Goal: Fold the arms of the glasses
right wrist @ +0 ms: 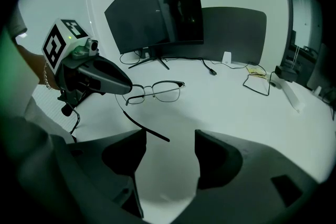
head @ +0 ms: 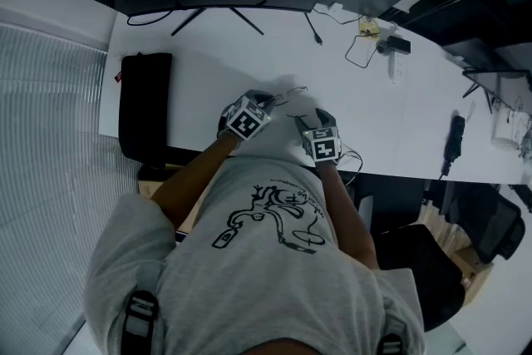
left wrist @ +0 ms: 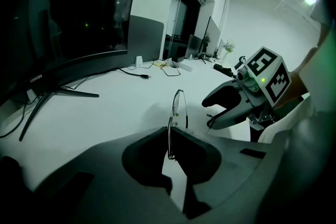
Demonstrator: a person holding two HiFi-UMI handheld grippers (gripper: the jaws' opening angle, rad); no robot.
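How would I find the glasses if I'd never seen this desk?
Start at the big dark curved monitor on the white desk, then look in front of it. The left gripper pinches the glasses at one end, with the right gripper open beside them. They are the only thin wire frame with clear lenses, one arm swung out.

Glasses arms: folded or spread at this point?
Spread, at least one: in the right gripper view an arm juts out from the glasses toward the camera. The other one: cannot tell.
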